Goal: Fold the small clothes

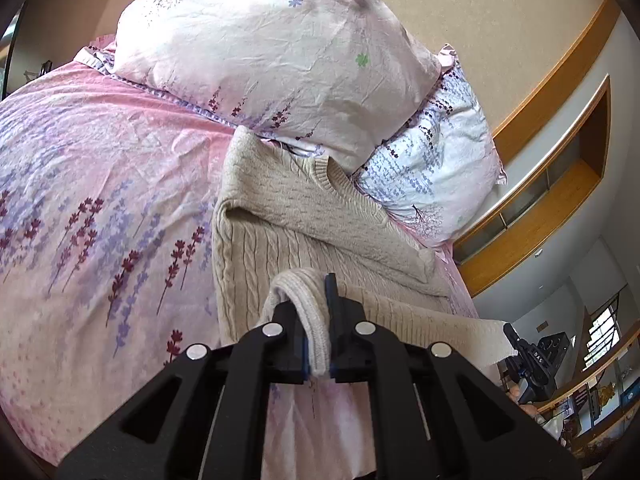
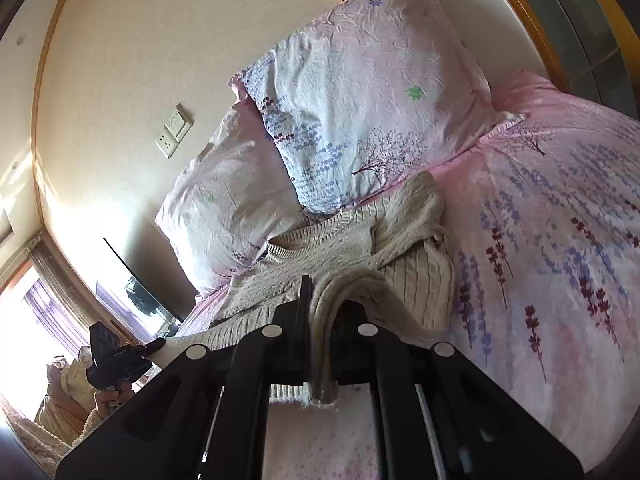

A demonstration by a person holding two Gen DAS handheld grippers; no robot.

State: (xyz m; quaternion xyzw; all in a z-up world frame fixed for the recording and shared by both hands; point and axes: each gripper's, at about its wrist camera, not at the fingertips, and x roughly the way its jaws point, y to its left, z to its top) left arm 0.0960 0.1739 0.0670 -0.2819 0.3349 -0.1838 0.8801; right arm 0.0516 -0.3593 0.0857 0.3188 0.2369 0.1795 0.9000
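sleeves already folded across sweater; left gripper and right gripper each pinching its ribbed hem, lifted off bedspread. bottom-to-collar fold remains.

the sweater lies on the bed, its hem end nearest the left claw and right claw, each clamped on a fold of that hem. beyond both claws, past the sweater's collar, two pillows are stacked against the wall. the top pillow overlaps the lower one.
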